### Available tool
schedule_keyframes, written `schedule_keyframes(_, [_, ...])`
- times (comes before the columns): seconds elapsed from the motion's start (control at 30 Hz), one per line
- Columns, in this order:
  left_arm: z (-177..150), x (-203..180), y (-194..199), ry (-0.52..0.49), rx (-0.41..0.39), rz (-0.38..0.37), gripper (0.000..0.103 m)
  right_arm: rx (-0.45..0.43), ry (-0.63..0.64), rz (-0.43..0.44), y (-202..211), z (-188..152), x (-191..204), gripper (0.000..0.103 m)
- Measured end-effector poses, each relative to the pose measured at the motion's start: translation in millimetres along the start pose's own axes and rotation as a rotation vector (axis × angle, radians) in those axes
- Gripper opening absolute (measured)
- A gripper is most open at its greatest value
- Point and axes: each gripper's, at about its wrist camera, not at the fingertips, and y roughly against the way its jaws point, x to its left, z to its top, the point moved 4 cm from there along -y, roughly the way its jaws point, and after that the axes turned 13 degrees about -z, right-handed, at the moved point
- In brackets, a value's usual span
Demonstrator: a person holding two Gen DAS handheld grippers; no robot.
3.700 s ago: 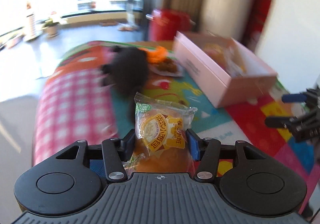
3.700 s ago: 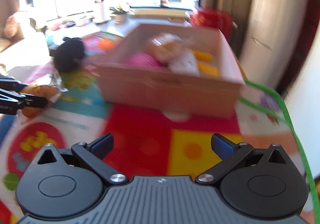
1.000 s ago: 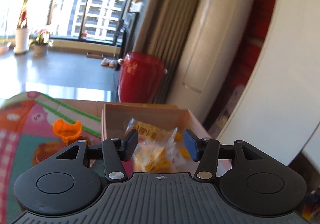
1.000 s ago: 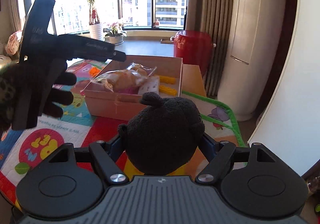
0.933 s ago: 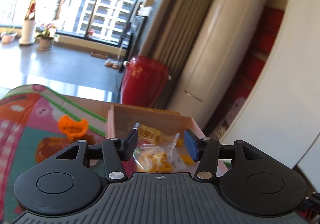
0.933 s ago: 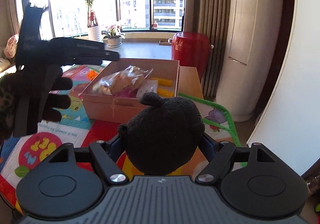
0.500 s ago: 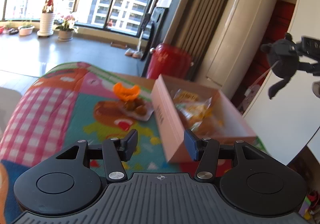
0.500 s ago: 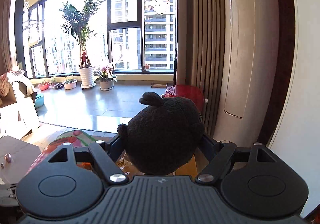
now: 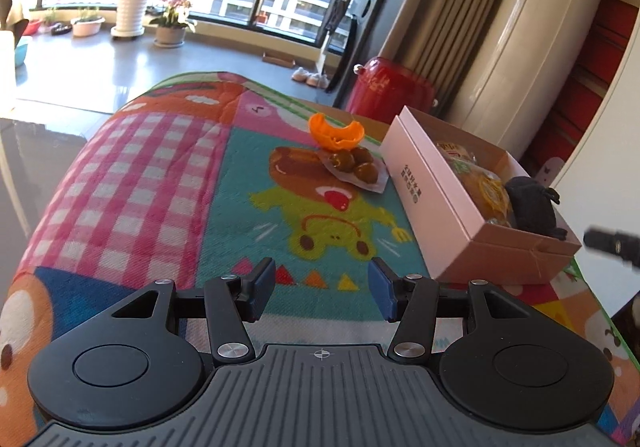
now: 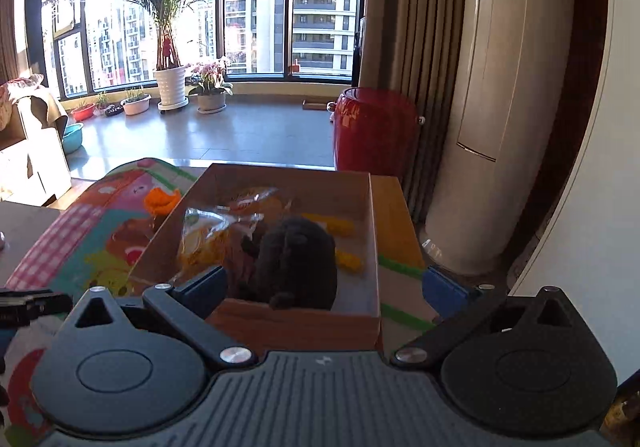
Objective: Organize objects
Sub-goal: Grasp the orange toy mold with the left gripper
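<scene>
While the black plush toy (image 10: 296,259) lies in the box (image 10: 296,321), the right gripper (image 10: 324,287) fingers have just been spreading wide, nothing between them; the left gripper (image 9: 322,289) fingers stand parted, empty.

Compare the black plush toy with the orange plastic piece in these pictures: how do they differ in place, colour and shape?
Place: the black plush toy lies inside the cardboard box, beside the wrapped bread; the orange plastic piece sits outside it on the play mat.
Colour: the toy is black and fuzzy, the piece bright orange and smooth.
Shape: the toy is a rounded lump, the piece an open curved shell.
Shared: no gripper holds either.
</scene>
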Motion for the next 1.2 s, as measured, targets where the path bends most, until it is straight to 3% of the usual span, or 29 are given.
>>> schedule_keyframes(0.17, [26.8, 0.0, -20.3, -0.002, -0.014, -0.029, 0.056, 0.022, -0.050, -0.014, -7.9, -34.5, 3.3, 0.103])
schedule_keyframes(0.33, [72.0, 6.9, -57.4, 0.071, -0.048, -0.064, 0.056, 0.055, -0.060, -0.044, -26.7, -62.5, 8.9, 0.103])
schedule_keyframes(0.53, [108.0, 15.4, -103.1, 0.067, -0.100, -0.009, 0.056, 0.071, -0.104, -0.021, -27.8, -67.0, 2.8, 0.103])
schedule_keyframes(0.6, [111.2, 10.8, -117.6, 0.028, -0.069, -0.004, 0.056, 0.076, -0.111, -0.017, -28.9, -65.4, 1.3, 0.103])
schedule_keyframes(0.8, [109.0, -0.2, -145.9, -0.124, -0.022, 0.117, 0.056, 0.097, -0.104, 0.007, -33.2, -64.7, 3.8, 0.103])
schedule_keyframes(1.1, [110.9, 17.4, -158.9, -0.074, -0.008, 0.160, 0.054, 0.107, -0.104, 0.003, -35.1, -64.9, 3.8, 0.103])
schedule_keyframes(1.17, [111.6, 23.9, -156.1, -0.056, -0.026, 0.153, 0.045, 0.109, -0.103, 0.003, -35.8, -64.8, 4.0, 0.103])
schedule_keyframes(1.2, [111.1, 26.6, -154.3, -0.048, -0.032, 0.149, 0.021, 0.110, -0.102, 0.003, -36.1, -65.0, 4.2, 0.103])
